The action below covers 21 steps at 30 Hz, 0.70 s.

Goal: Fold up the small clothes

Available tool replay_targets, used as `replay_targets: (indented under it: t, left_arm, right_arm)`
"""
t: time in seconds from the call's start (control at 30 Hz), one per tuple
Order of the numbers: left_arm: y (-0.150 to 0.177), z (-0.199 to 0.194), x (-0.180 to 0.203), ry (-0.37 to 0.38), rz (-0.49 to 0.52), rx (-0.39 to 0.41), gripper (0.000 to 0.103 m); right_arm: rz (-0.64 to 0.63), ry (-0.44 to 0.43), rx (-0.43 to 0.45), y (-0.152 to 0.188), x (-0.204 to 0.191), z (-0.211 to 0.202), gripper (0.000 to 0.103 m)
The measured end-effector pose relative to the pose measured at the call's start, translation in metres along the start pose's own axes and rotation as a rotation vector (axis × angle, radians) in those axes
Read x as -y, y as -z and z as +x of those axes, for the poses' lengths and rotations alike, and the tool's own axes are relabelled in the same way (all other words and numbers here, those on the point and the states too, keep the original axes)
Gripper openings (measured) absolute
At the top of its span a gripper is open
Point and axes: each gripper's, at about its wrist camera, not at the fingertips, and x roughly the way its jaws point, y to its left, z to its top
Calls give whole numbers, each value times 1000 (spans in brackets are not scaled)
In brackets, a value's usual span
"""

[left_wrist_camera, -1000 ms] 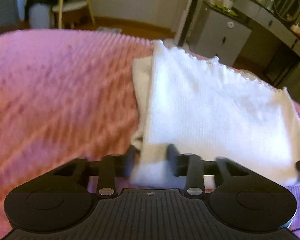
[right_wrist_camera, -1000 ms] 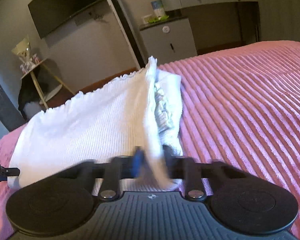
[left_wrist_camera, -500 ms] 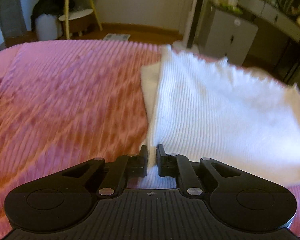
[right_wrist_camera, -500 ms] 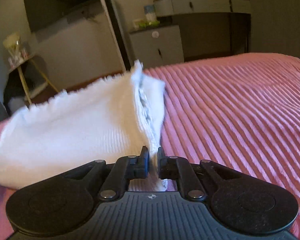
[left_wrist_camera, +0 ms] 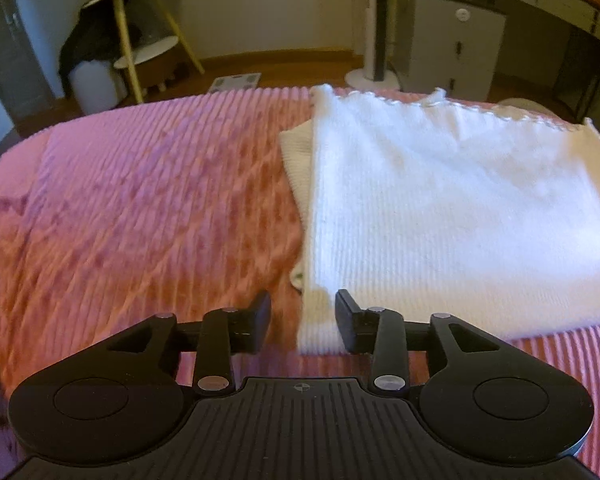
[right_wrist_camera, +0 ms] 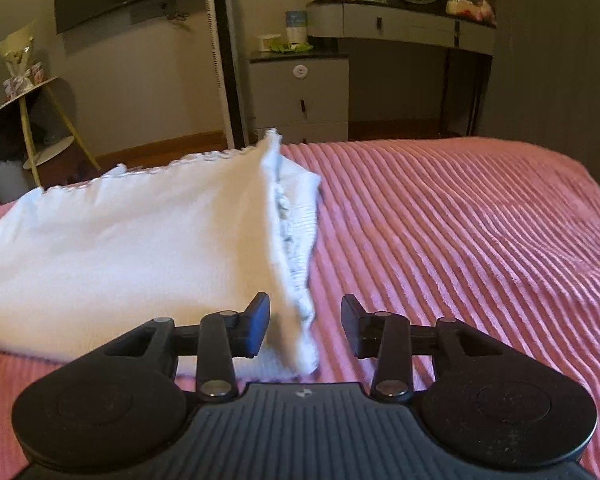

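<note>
A white ribbed garment lies folded flat on the pink bedspread. Its scalloped hem runs along the far edge. My left gripper is open, and the garment's near left corner lies between its jaws, not gripped. In the right wrist view the same garment lies to the left. My right gripper is open, with the garment's near right corner between its jaws, lying loose on the bedspread.
Past the bed's far edge stand a grey cabinet, a tower fan and a dressing table with a round mirror. A wooden tripod shelf stands at the far left.
Both grippers were shut on the garment's near corners half a second ago. Both have opened, and the garment has dropped flat onto the bed.
</note>
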Motion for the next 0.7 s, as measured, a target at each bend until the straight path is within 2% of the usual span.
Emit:
replay_targets:
  t: [0.2, 0.37, 0.47, 0.5, 0.53, 0.7]
  left_arm:
    - [8, -28, -14, 67, -37, 39, 46]
    - [7, -41, -25, 80, -46, 66, 50]
    - [4, -43, -26, 69, -43, 71, 50]
    - [3, -42, -25, 60, -40, 71, 50]
    - [2, -41, -24, 50, -38, 70, 50]
    - [-10, -29, -15, 19, -17, 79, 50]
  right_arm:
    - [-37, 17, -5, -2, -22, -41, 39]
    - [-83, -8, 3, -16, -39, -59, 38]
    - [-62, -51, 7, -22, -50, -56, 32]
    - [-66, -65, 3, -23, -54, -52, 24]
    - [-76, -74, 0, -22, -58, -47, 20]
    - [-120, -86, 15, -21, -78, -12, 16]
